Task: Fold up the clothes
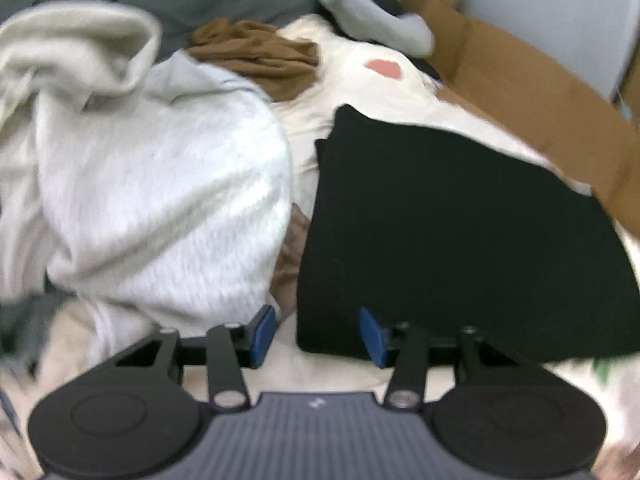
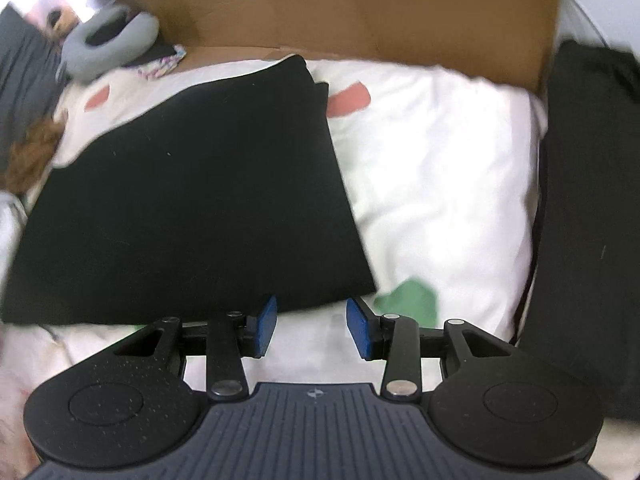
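Left gripper (image 1: 318, 336) fingers apart, holding nothing, folded black cloth (image 1: 460, 232) just ahead, right gripper (image 2: 312, 326) fingers apart too, blurry white clothes (image 1: 160, 184) left of them, cut off

Black garment (image 2: 592, 220) cut off at right edge.

Right gripper (image 2: 312, 330) gapes empty beside the folded black garment (image 2: 192, 200) on the white bedding (image 2: 440, 184).
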